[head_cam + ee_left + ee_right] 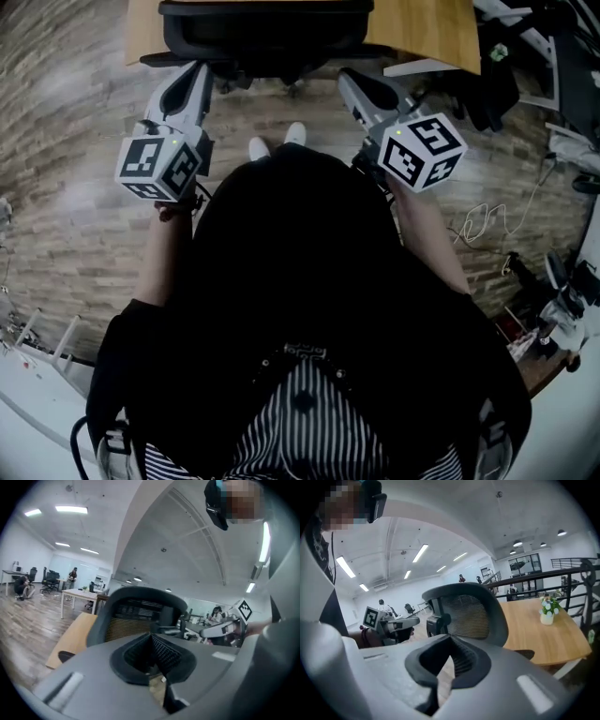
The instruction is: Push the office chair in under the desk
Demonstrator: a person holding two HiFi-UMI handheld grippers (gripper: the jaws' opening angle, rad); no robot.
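Observation:
The black mesh-backed office chair [265,33] stands at the edge of the wooden desk [422,28], its back toward me. My left gripper [199,67] points at the chair's left side and my right gripper [345,77] at its right side; both tips stop just short of it. In the left gripper view the left gripper [151,641] has its ribbed pads together with nothing between them, and the chair back [140,613] rises ahead. The right gripper [449,644] is likewise shut and empty, facing the chair back [471,613] beside the desk top [539,632].
A small vase of flowers [547,611] sits on the desk. Black equipment and stands [497,80] crowd the floor at the right, with a loose white cable [487,220]. My white shoes [277,142] are just behind the chair. Other desks [77,595] stand far off.

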